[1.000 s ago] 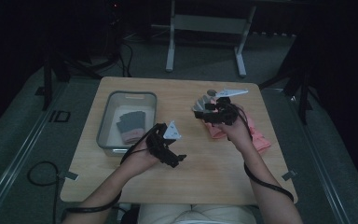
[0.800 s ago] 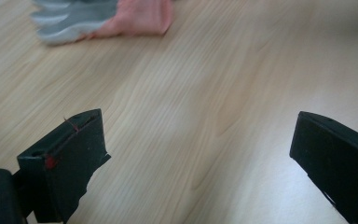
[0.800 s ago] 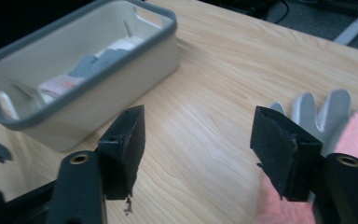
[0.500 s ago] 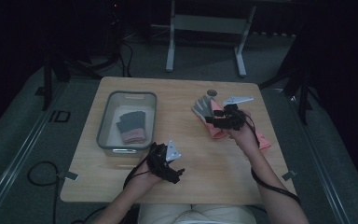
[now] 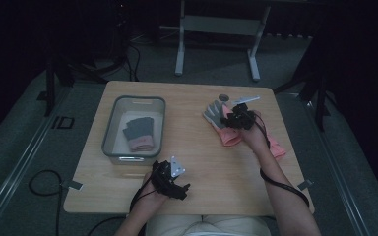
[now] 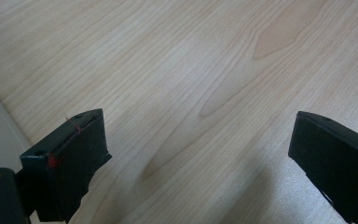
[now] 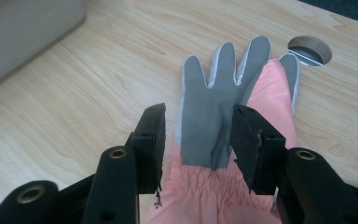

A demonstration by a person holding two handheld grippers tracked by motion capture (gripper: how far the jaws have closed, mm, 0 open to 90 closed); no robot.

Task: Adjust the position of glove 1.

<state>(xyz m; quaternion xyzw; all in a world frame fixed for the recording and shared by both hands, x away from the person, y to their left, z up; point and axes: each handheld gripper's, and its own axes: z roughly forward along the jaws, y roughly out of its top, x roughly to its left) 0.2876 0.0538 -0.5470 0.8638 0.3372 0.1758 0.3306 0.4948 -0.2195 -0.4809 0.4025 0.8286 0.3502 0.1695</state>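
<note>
A grey and pink work glove point(image 7: 214, 116) lies palm-up on the wooden table point(image 5: 197, 147), fingers pointing away. My right gripper point(image 7: 200, 140) is open, with one jaw on each side of the glove's palm just above the gathered pink cuff. In the high view this gripper point(image 5: 229, 119) is over the glove point(image 5: 214, 117) at the table's right rear. A second pink glove point(image 5: 277, 147) lies partly under the right hand. My left gripper point(image 6: 198, 154) is wide open over bare wood, and in the high view it point(image 5: 179, 189) is near the front edge.
A grey bin point(image 5: 110, 132) stands at the table's left and holds another grey and pink glove point(image 5: 139, 132). Its corner point(image 7: 28, 28) is at the upper left of the right gripper view. A round cable hole point(image 7: 310, 49) lies just beyond the glove's fingertips.
My left gripper has drawn back from beside the bin toward the table's front edge. My right gripper has shifted slightly right over the glove.
</note>
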